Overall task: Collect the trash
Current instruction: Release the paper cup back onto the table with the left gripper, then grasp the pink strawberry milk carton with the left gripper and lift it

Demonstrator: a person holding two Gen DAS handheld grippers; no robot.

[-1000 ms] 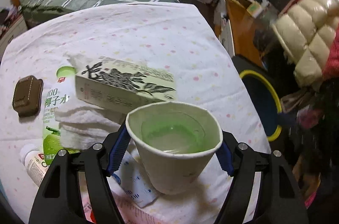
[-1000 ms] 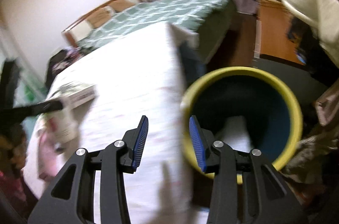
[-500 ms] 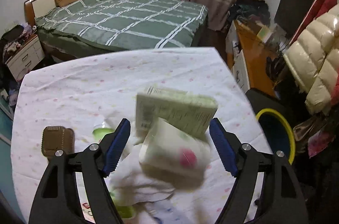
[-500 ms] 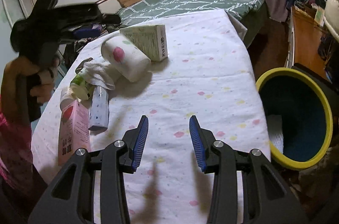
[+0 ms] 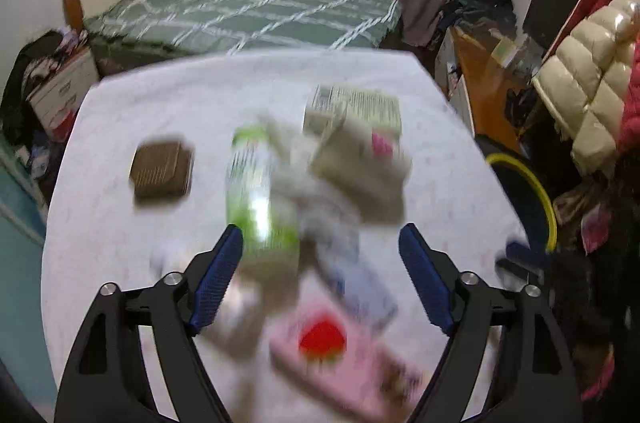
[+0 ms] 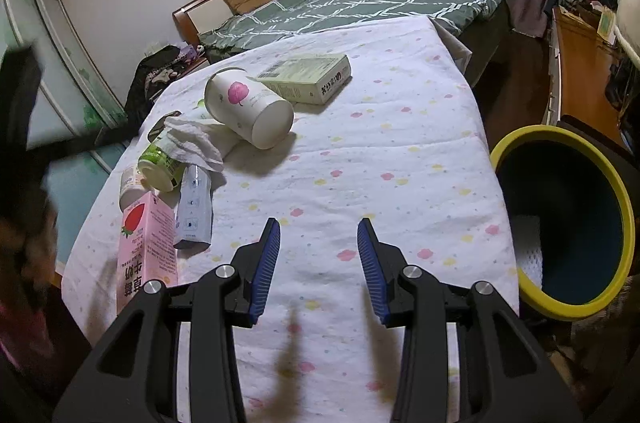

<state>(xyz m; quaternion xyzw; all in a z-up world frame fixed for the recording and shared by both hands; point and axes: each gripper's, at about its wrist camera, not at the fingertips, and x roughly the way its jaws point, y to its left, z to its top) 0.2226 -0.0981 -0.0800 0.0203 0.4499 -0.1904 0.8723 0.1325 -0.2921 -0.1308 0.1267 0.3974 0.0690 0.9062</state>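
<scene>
Right wrist view: the right gripper (image 6: pixel 318 265) hangs over the near edge of the table (image 6: pixel 400 151), its blue ribbed fingers (image 6: pixel 266 263) spread apart with nothing between them. Just off the table's right edge stands a round bin (image 6: pixel 516 139) with a yellow rim and dark blue inside, and something pale and mesh-like lies at its bottom (too little shows to name it). The table wears a soft white quilted cloth dotted with pink and yellow flowers. Along its left edge lies a pink milk carton (image 6: pixel 146 251) with a strawberry print, flat on its side; a small pale blue-printed pack (image 6: pixel 195 211) lies just beside it. Farther in, a green-labelled plastic bottle (image 6: pixel 158 159) lies on its side under a crumpled white tissue (image 6: pixel 192 141), with a small white bottle (image 6: pixel 130 189) next to it at the edge. Beyond these a white paper cup (image 6: pixel 248 107) with a pink flower lies tipped over, its base toward the camera, touching a flat pale-green cardboard box (image 6: pixel 308 79) near the middle. The left wrist view is motion-blurred: the left gripper (image 5: pixel 320 279) hovers above the same heap, fingers wide and empty, and a brown square object (image 5: pixel 162 175) sits toward the left edge. A bed (image 6: pixel 360 1) with a green checked cover stands past the far edge.
</scene>
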